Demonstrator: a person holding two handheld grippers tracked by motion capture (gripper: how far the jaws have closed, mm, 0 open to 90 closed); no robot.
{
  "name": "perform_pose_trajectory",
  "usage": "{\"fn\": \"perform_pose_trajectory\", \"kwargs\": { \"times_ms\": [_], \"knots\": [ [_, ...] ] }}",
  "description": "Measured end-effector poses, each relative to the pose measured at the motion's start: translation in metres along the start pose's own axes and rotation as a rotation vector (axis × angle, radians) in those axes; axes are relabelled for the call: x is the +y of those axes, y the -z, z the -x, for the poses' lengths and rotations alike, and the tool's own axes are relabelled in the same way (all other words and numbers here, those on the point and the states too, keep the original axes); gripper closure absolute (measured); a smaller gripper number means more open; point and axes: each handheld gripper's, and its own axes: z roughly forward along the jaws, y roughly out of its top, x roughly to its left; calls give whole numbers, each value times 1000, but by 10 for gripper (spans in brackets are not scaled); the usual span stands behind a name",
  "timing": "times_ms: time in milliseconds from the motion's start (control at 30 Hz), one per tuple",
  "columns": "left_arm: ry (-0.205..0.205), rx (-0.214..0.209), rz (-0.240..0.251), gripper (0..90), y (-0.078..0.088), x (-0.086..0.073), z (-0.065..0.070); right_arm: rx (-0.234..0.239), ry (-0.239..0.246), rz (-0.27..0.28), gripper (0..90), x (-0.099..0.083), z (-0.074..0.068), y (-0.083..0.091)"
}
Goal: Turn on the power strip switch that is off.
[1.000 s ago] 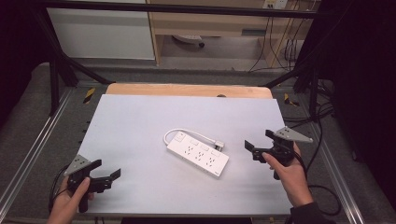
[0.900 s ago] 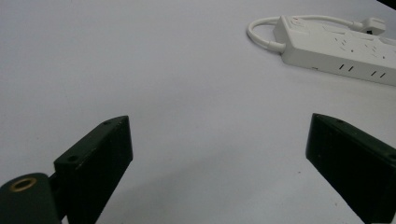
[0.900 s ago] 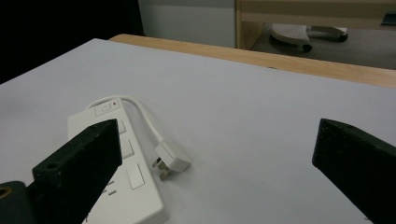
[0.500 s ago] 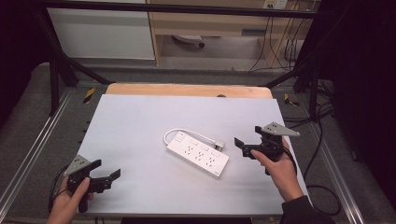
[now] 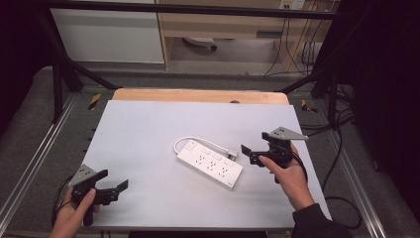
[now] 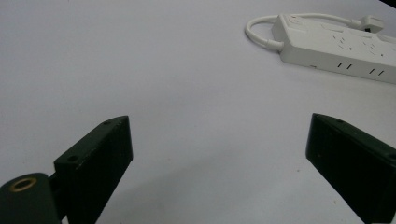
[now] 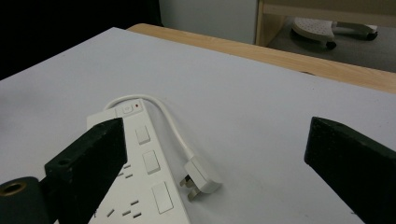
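A white power strip (image 5: pixel 210 163) lies slantwise in the middle of the white table (image 5: pixel 148 124), its short cord (image 5: pixel 185 141) looped back so the plug (image 5: pixel 232 152) rests beside it. My right gripper (image 5: pixel 253 146) is open just to the right of the strip, close to the plug. In the right gripper view the strip (image 7: pixel 144 182) and plug (image 7: pixel 201 177) sit low between the wide-apart jaws of the gripper (image 7: pixel 215 135). My left gripper (image 5: pixel 113 180) hovers open near the table's front left corner, well away from the strip (image 6: pixel 336 42).
A wooden board edge (image 5: pixel 198 95) runs along the back of the table. Metal frame rails (image 5: pixel 34 163) flank both sides. Cables (image 5: pixel 341 148) trail on the floor at the right. A shelf unit (image 5: pixel 223 25) stands behind.
The right gripper has moved left toward the power strip's plug end. The left gripper has stayed nearly still.
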Motion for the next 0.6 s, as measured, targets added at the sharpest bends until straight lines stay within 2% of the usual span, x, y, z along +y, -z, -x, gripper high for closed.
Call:
{"fn": "perform_pose_trajectory", "kwargs": {
  "times_ms": [233,600],
  "knots": [
    [1,1,-1,73,0,0,0,18,-22,4,83,2,-2,-9],
    [-1,0,-3,73,0,0,0,28,-21,0,137,3,-6,-19]
  ]
}}
